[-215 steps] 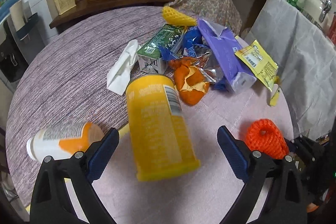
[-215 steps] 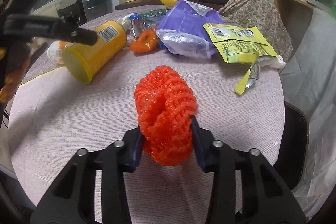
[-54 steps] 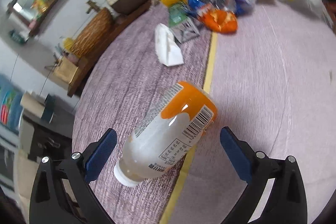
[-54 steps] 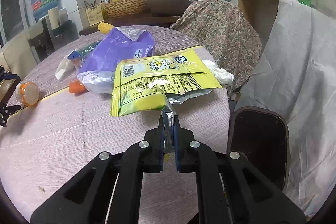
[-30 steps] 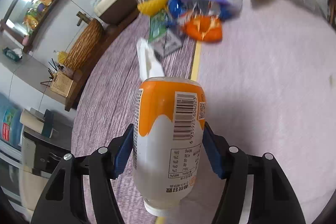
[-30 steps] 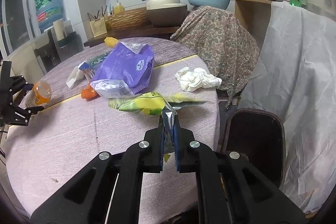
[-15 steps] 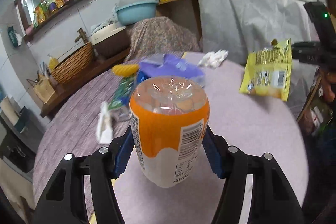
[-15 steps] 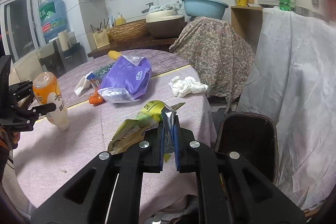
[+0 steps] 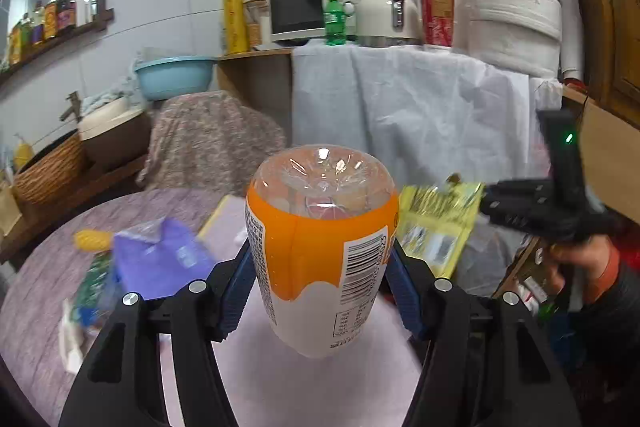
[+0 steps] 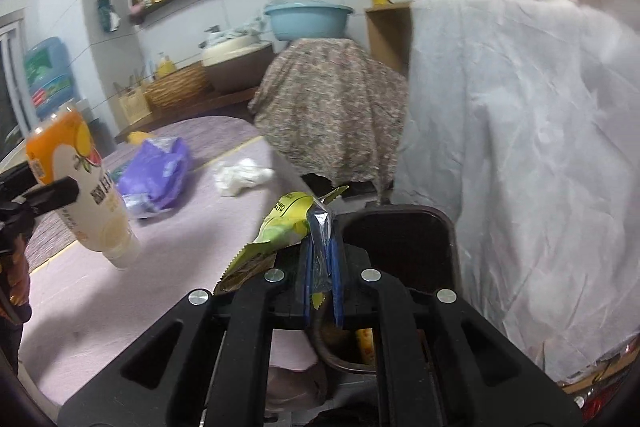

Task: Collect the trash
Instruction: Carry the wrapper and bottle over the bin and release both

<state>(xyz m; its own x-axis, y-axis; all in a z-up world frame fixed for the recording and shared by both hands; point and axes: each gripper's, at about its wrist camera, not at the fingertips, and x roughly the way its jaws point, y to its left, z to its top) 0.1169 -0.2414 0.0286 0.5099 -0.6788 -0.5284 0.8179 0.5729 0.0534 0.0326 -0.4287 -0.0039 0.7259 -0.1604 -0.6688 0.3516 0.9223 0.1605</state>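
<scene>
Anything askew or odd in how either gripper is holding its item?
Yes. The bottle sits upside down in the left gripper, cap end lowest. The right gripper pinches the yellow wrapper by one edge, so it hangs crumpled.

Glossy plastic bottle (image 9: 320, 247); shiny foil wrapper (image 10: 288, 223).

Very little can be read here. The bottle (image 9: 320, 251) carries a barcode with digits printed beside it on its white label panel, but the digits are too blurred to read with certainty. Below the barcode is a small printed table, also not legible. The yellow packet (image 10: 280, 223) shows small dark letters near its top edge, too small to read. Other labels are blurred.
</scene>
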